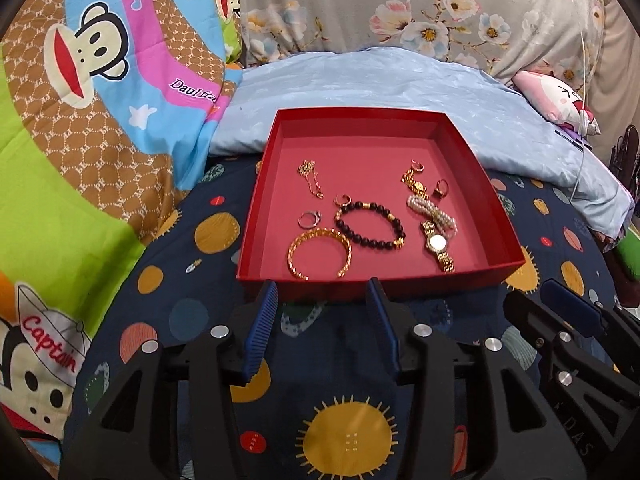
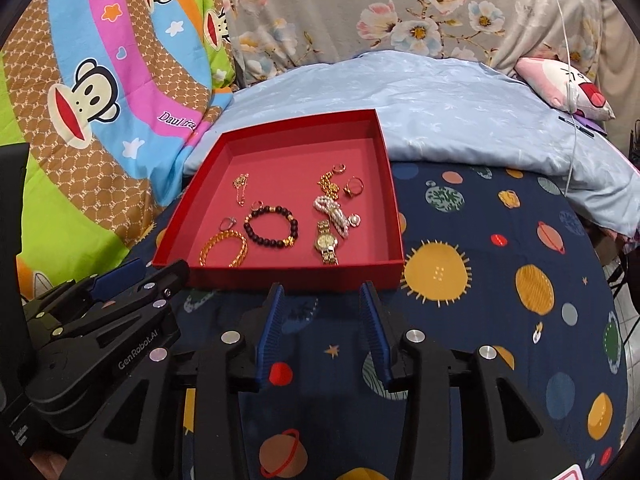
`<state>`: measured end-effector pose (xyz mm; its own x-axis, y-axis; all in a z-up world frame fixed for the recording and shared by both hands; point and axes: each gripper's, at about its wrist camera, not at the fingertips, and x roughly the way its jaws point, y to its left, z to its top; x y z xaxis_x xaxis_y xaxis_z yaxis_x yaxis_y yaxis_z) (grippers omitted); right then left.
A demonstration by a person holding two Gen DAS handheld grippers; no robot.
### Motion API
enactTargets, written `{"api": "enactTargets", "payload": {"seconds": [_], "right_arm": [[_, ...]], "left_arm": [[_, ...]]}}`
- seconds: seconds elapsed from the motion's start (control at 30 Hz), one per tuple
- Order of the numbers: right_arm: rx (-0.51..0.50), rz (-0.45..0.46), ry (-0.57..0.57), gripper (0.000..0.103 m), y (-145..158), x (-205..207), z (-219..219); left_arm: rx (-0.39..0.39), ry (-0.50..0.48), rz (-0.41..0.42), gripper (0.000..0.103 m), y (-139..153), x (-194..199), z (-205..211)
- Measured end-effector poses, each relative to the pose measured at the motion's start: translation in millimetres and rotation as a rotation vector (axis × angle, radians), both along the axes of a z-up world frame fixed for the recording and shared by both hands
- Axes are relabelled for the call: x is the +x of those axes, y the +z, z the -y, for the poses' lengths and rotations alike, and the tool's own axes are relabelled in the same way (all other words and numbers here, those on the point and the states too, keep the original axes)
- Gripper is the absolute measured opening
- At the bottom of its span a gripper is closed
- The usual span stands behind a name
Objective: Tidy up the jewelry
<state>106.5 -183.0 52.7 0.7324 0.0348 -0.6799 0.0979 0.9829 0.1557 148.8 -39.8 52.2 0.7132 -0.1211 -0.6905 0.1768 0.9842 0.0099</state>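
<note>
A red tray [image 1: 468,160] [image 2: 394,208] lies on the bed and holds jewelry. In it are a gold bangle [image 1: 319,253] [image 2: 224,249], a dark bead bracelet [image 1: 370,225] [image 2: 272,227], a gold watch [image 1: 438,246] [image 2: 327,242], a pearl bracelet [image 1: 432,211] [image 2: 334,211], a thin gold chain [image 1: 310,178] [image 2: 241,186], a gold link chain [image 1: 412,179] [image 2: 328,184] and small rings [image 1: 309,219]. My left gripper [image 1: 325,294] is open and empty just before the tray's near wall. My right gripper [image 2: 322,298] is open and empty at the tray's near right corner.
The tray rests on a navy planet-print sheet [image 2: 500,280]. A light blue blanket [image 1: 380,84] lies behind it, with a cartoon monkey quilt [image 1: 92,92] on the left, a floral pillow [image 1: 400,12] at the back and a pink plush [image 2: 568,88] with a white cable [image 2: 572,128].
</note>
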Motion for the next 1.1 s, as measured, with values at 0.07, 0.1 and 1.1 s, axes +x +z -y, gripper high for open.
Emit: {"api": "enactTargets", "payload": {"seconds": [0.07, 0.1, 1.1], "right_arm": [[-0.006, 0.006, -0.012, 0.044, -4.6, -4.0, -1.4], [-0.008, 0.007, -0.013, 0.048, -6.2, -5.2, -1.8], [-0.093, 0.021, -0.068, 0.062, -40.8, -11.0, -5.9]], "left_arm": [[0.008, 0.006, 0.01, 0.044, -4.2, -5.3, 0.3], [0.011, 0.008, 0.014, 0.046, -6.6, -7.9, 0.5], [0.051, 0.083, 0.049, 0.064, -42.7, -9.7, -0.5]]}}
